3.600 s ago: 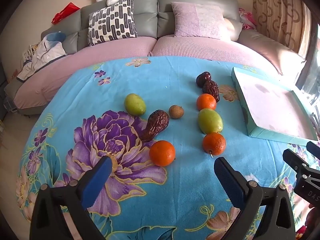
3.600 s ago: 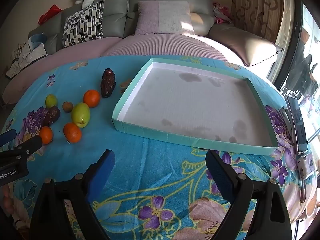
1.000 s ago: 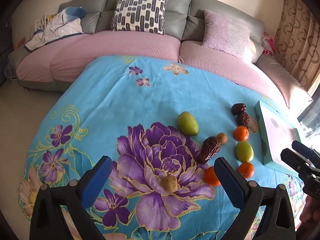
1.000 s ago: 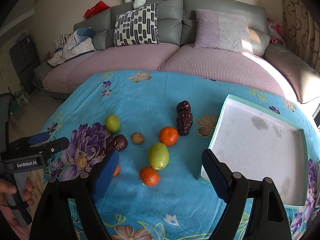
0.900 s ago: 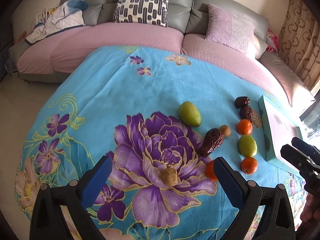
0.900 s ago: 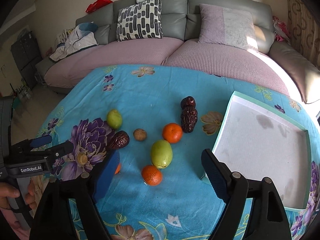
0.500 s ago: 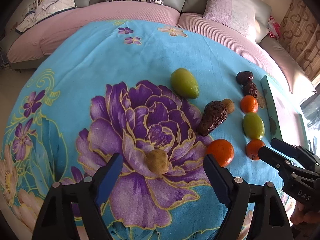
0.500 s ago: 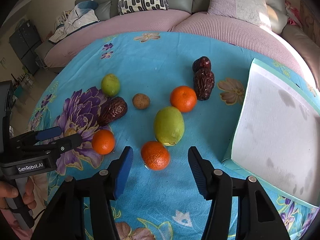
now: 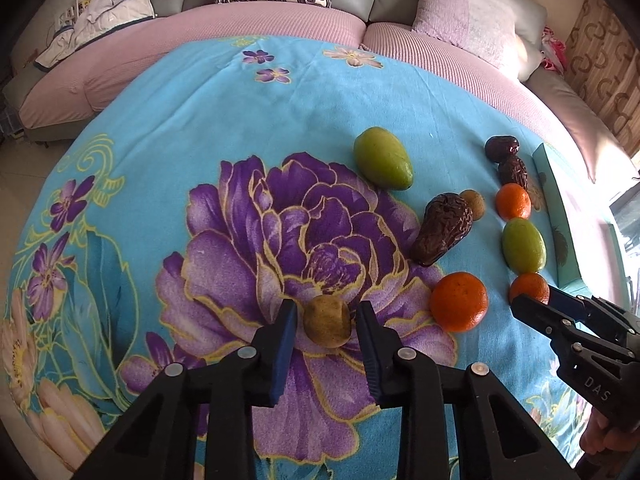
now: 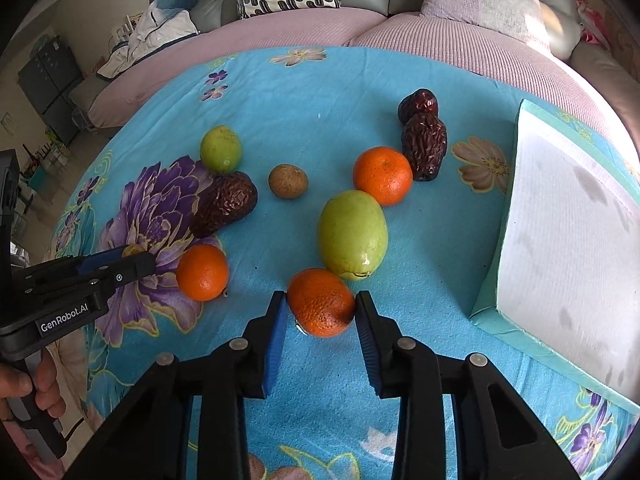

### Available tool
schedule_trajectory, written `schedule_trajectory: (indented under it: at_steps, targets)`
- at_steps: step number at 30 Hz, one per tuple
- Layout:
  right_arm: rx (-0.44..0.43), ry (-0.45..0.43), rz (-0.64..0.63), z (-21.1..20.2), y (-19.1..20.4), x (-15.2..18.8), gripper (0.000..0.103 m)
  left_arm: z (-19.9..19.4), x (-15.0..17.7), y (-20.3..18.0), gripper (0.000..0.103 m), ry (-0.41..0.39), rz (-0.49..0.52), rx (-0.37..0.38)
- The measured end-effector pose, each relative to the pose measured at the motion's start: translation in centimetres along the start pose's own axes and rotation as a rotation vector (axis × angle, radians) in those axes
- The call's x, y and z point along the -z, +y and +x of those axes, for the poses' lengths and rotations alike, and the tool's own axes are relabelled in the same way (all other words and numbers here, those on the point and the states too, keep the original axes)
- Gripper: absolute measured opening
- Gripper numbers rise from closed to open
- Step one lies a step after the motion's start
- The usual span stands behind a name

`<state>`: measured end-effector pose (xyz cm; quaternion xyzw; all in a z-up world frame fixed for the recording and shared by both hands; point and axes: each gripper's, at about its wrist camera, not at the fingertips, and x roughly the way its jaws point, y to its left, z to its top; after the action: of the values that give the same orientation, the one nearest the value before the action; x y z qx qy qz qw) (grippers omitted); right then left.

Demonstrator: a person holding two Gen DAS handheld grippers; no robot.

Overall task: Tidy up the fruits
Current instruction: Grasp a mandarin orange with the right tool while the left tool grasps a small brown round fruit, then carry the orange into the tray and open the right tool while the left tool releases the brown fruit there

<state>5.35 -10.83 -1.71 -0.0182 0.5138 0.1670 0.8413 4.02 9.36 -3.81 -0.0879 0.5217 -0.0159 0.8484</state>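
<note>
A small brown fruit [image 9: 327, 326] lies on the purple flower of the blue cloth [image 9: 200, 120], between the fingers of my left gripper [image 9: 326, 312]; thin gaps show on both sides, so it stands open. My right gripper [image 10: 321, 300] is shut on an orange [image 10: 322, 302] resting on the cloth just below a large green fruit [image 10: 352, 236]. Around them lie another orange [image 10: 203, 272], a third orange [image 10: 382, 176], wrinkled dark dates [image 10: 224, 204] [image 10: 424, 146], a brown nut-like fruit [image 10: 288, 181] and a small green fruit [image 10: 221, 149].
A shallow teal tray [image 10: 568, 220] with a white bottom sits at the table's right side. A sofa [image 9: 280, 28] with cushions curves behind the table. A hand [image 10: 24, 392] holds the left gripper [image 10: 132, 258] at the left edge of the right wrist view.
Both grippers dropped toward the cloth and narrowed: the left came around the small brown fruit, the right closed on the nearest orange.
</note>
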Motion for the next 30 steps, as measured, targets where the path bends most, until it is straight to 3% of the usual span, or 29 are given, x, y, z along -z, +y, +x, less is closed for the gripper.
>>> schedule_trajectory:
  at_steps: [11,17,24,30]
  targets:
    - [-0.005,-0.030,0.025,-0.7,-0.2,0.2,0.034,-0.9,0.0,-0.5,0.025,-0.016,0.006,0.000]
    - [0.011,-0.076,0.055,-2.5,-0.9,-0.1,0.034,-3.4,-0.9,-1.9,0.025,-0.077,0.027,0.017]
    - [0.090,-0.150,0.118,-5.3,-4.1,-0.8,0.034,-5.0,-3.4,-6.5,0.025,-0.135,0.102,0.080]
    - [0.174,-0.184,0.212,-7.0,-9.1,-0.7,0.034,-4.9,-5.3,-12.0,0.025,-0.153,0.202,0.138]
